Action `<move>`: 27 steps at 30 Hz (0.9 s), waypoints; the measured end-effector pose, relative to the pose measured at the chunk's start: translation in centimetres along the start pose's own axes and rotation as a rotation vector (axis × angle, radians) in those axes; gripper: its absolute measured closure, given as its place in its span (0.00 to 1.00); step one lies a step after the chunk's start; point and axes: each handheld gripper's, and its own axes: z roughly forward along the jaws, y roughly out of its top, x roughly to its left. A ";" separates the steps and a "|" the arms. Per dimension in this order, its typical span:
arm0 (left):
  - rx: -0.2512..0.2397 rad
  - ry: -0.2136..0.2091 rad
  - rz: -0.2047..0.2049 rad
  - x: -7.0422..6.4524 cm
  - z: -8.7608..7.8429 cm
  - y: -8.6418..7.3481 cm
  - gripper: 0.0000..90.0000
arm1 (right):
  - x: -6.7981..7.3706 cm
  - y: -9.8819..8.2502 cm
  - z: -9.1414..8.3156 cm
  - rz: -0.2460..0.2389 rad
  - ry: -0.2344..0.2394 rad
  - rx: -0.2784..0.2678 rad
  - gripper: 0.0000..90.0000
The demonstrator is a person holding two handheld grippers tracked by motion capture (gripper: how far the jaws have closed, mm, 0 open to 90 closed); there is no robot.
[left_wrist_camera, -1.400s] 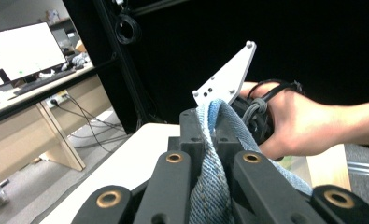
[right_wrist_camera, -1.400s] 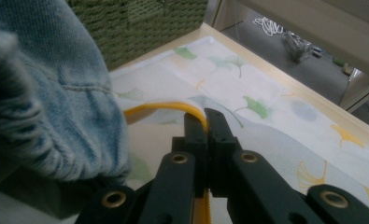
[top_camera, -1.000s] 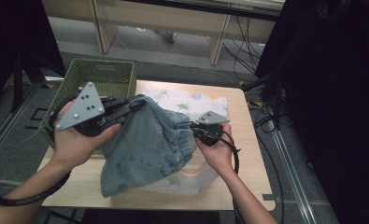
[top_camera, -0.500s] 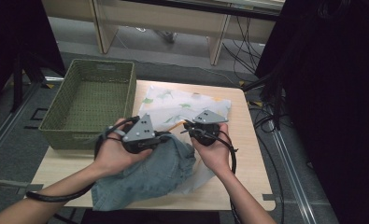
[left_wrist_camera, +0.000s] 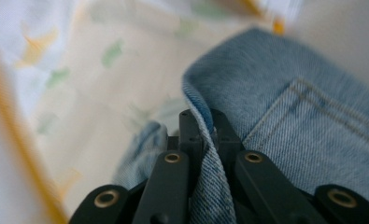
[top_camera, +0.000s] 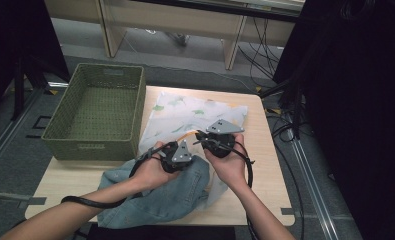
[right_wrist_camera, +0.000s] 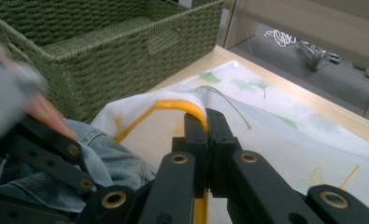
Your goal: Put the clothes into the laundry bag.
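A light-blue denim garment (top_camera: 155,197) lies crumpled at the table's front, partly over a white cloth (top_camera: 185,112) printed with green and yellow leaves. My left gripper (top_camera: 185,156) rests low on the denim, shut on its folded hem (left_wrist_camera: 205,140), which runs up between the jaws. Just to its right, my right gripper (top_camera: 199,136) is shut on the white cloth's yellow-trimmed edge (right_wrist_camera: 182,106) and lifts it slightly off the table. In the right gripper view the left hand and denim (right_wrist_camera: 107,163) sit close at lower left.
An empty green woven basket (top_camera: 92,146) stands at the table's left, close behind the left hand. The wooden table (top_camera: 267,165) shows bare at the right edge. Cables trail on the floor to the right, and a bench stands behind the table.
My left gripper has come down and to the right with the denim, which hung raised over the table and now lies on it at the front. The right gripper has stayed put.
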 end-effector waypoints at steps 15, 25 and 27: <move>-0.159 -0.012 -0.105 1.3 -9.2 -1.4 0.40 | -0.3 -0.8 0.4 0.000 -0.004 0.041 1.00; -0.027 -0.157 -0.131 -1.2 -7.4 -5.9 0.30 | 0.3 -0.8 0.7 -0.009 -0.001 0.058 1.00; 0.021 -0.167 -0.110 -1.9 -5.8 -6.0 0.31 | 0.5 -1.0 0.8 -0.011 0.008 0.070 1.00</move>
